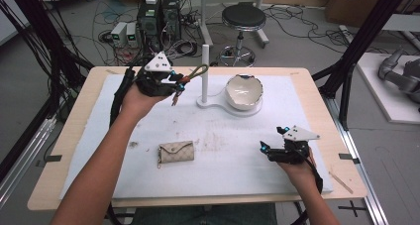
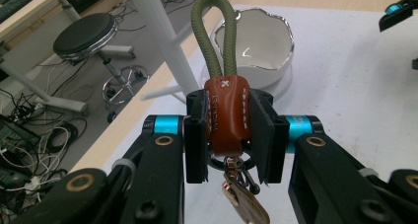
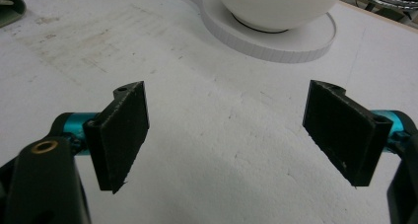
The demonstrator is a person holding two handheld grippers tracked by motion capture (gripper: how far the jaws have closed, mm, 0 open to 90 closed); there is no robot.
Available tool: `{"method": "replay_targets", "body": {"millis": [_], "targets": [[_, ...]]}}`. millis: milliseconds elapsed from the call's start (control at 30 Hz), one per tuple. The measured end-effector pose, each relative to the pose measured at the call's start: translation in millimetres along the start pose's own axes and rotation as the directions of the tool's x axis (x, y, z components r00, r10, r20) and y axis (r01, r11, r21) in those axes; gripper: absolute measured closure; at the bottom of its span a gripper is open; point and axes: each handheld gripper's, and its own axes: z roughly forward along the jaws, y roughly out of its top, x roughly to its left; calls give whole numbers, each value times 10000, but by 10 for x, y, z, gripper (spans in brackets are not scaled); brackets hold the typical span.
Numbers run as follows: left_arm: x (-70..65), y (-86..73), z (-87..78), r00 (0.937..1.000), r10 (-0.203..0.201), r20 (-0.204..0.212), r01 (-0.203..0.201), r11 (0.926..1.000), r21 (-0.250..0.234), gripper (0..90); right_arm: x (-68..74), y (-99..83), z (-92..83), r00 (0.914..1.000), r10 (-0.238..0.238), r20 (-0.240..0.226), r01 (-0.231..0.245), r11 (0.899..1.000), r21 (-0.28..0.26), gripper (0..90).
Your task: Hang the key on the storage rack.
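Note:
My left gripper (image 1: 179, 82) is raised over the far left of the white mat (image 1: 148, 131) and is shut on a keychain. In the left gripper view the jaws (image 2: 229, 130) clamp its brown leather tab (image 2: 226, 113). The olive cord loop (image 2: 213, 34) stands up beyond them, and a metal clasp (image 2: 241, 177) hangs below. The loop (image 1: 199, 71) sits just left of the white post (image 1: 205, 66), apart from it. A white bowl (image 1: 243, 91) rests on the post's flat base (image 1: 216, 105). My right gripper (image 1: 271, 139) is low at the near right, open and holding nothing (image 3: 229, 130).
A beige key pouch (image 1: 176, 152) lies on the mat near the front centre. Beyond the table's far edge are a black stool (image 1: 243, 18), computers (image 1: 158, 17) and loose cables. Black frame poles (image 1: 364, 34) stand at the right.

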Motion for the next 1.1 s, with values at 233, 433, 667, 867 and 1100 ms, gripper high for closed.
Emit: {"method": "replay_targets", "body": {"millis": [233, 433, 667, 867, 1100], "targets": [[32, 60, 126, 9999, 67, -155, -61, 9994, 354, 699, -7, -4, -4, 10000, 64, 5, -64, 10000, 29, 179], [41, 23, 235, 9992, 52, -392, -22, 9970, 768, 696, -11, -7, 0, 10000, 51, 8, -51, 10000, 47, 179], [54, -46, 307, 9975, -59, -698, 123, 9958, 907, 505, -7, -7, -1, 10000, 57, 30, -57, 10000, 67, 179], [77, -130, 233, 9940, -520, -961, 585, 9961, 661, 395, -10, -10, -1, 10000, 49, 37, -50, 10000, 70, 179], [32, -308, 139, 9938, -994, -503, 1005, 9947, 212, 352, -7, -9, -2, 10000, 53, 52, -53, 10000, 55, 179]]}}
